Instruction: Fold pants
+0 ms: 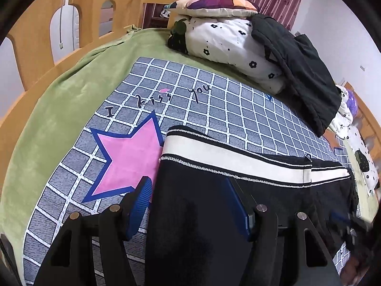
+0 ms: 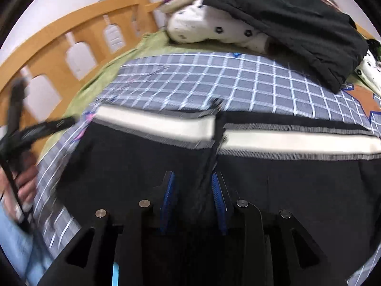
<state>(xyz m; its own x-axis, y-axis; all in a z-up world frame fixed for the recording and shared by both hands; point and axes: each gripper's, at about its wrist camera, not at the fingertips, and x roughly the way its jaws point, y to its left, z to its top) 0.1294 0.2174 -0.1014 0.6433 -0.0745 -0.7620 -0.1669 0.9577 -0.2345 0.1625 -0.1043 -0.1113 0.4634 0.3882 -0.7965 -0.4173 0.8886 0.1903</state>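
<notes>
The pants (image 1: 214, 205) lay flat on the checked sheet (image 1: 214, 95) of the bed, the white waistband (image 1: 226, 157) running crosswise ahead of both sets of jaws, so the long axis of the band lay across the line each gripper pointed along.

The left gripper (image 1: 190, 202) stood with jaws released and wide. Its left pad was off the cloth, beside the pants' left edge over the pink star (image 1: 128, 157), and its right pad was over the black fabric, so that edge lay between them.

The right gripper (image 2: 194, 195) had narrower jaws, parted over black cloth just short of the waistband's zipper gap (image 2: 218, 124). A raised ridge of fabric ran between its pads; blur hid whether they pinched it.

By my reading, the left gripper was nearer the pants' side edge and the right nearer the middle.
</notes>
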